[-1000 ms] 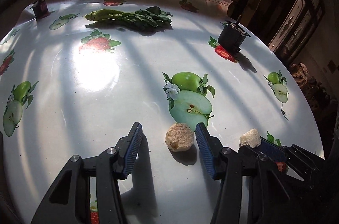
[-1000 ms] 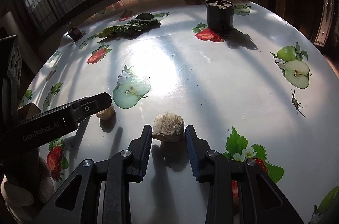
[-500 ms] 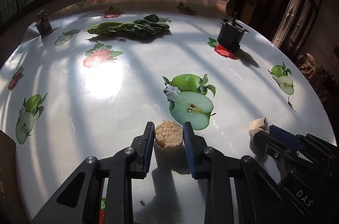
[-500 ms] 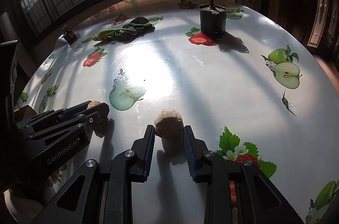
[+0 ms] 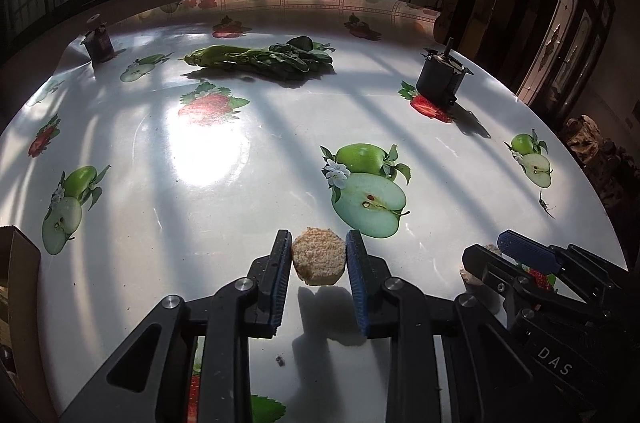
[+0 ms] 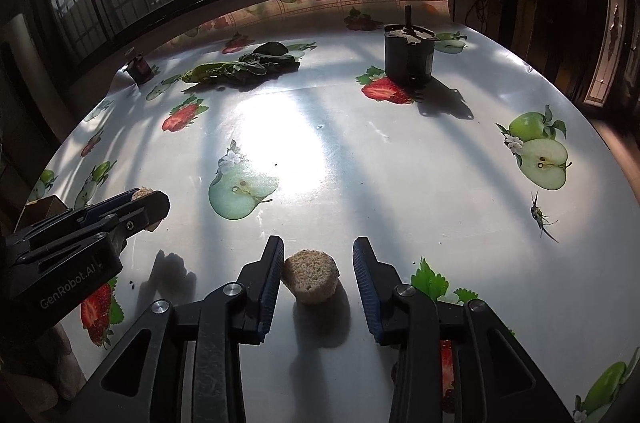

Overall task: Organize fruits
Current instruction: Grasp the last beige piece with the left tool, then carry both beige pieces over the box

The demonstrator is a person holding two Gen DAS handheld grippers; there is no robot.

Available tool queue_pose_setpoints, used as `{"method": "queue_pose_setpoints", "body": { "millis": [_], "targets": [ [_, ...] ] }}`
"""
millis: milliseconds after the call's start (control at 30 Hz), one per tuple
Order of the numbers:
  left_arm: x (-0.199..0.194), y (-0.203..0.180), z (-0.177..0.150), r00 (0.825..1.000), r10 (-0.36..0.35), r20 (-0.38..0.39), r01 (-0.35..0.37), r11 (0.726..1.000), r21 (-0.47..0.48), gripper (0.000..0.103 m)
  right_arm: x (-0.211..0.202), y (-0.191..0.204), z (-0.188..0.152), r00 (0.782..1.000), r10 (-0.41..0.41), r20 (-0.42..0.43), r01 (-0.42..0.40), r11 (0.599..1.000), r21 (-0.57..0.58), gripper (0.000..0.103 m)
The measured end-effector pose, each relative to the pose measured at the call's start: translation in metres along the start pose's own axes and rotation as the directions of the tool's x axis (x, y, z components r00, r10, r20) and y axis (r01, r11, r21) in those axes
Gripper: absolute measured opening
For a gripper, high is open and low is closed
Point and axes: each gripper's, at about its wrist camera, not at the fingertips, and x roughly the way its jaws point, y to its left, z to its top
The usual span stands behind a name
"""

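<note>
Blue-padded left gripper (image 5: 319,273) clamps tan crumbly fruit piece (image 5: 319,255), lifted just above tablecloth (image 5: 208,223) (shadow beneath). Right gripper (image 6: 318,283) stands parted around second piece (image 6: 311,275) on cloth, left pad touching, right pad apart. Farther off: leafy greens (image 5: 260,61), dark canister (image 6: 409,55).

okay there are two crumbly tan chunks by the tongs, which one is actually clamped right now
The chunk in the left tongs: both pads press against that chunk. The right tongs stand open around the other chunk, a gap showing beside it.
</note>
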Motion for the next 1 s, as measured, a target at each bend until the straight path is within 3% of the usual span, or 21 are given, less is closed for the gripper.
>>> {"method": "queue_pose_setpoints", "body": {
  "millis": [67, 167, 233, 267, 400, 533, 800, 900, 1000],
  "targets": [
    [0.005, 0.001, -0.001, 1.000, -0.006, -0.016, 0.006, 1.000, 0.000, 0.026, 0.002, 0.000, -0.001, 1.000, 0.013, -0.017, -0.013, 1.000, 0.006, 0.049],
    [0.013, 0.004, -0.004, 0.999, -0.024, -0.030, 0.024, 1.000, -0.008, 0.026, 0.009, 0.005, -0.006, 0.998, 0.012, -0.056, -0.013, 1.000, -0.011, 0.046],
    [0.013, 0.003, -0.005, 0.999, -0.023, -0.031, 0.023, 1.000, 0.003, 0.026, 0.009, 0.009, -0.006, 0.999, -0.002, -0.054, 0.000, 1.000, -0.031, 0.024],
    [0.013, 0.003, -0.004, 0.999, -0.023, -0.032, 0.024, 1.000, 0.002, 0.026, 0.009, 0.008, -0.006, 0.999, 0.009, -0.054, -0.010, 1.000, -0.017, 0.022],
    [0.011, 0.006, -0.003, 0.998, -0.046, -0.034, 0.045, 0.999, -0.017, 0.026, 0.006, 0.000, -0.003, 0.999, 0.017, -0.030, -0.016, 1.000, 0.026, 0.022],
    [-0.005, 0.009, 0.002, 0.996, -0.084, -0.002, 0.083, 0.996, -0.044, 0.026, -0.002, -0.014, 0.002, 0.991, 0.132, 0.009, -0.132, 0.984, 0.117, 0.022],
    [-0.086, 0.030, -0.019, 0.994, -0.056, 0.097, 0.064, 0.995, -0.076, 0.026, -0.005, -0.020, 0.004, 0.920, 0.387, 0.056, -0.389, 0.893, 0.227, 0.022],
    [-0.125, 0.064, -0.042, 0.994, 0.006, 0.105, 0.008, 0.992, -0.128, 0.026, -0.010, -0.010, 0.003, 0.912, 0.404, 0.069, -0.409, 0.888, 0.210, 0.022],
    [-0.167, 0.117, -0.072, 0.989, 0.096, 0.111, -0.069, 0.973, -0.221, 0.026, -0.018, 0.003, 0.001, 0.917, 0.391, 0.075, -0.398, 0.902, 0.168, 0.022]
  ]
}}
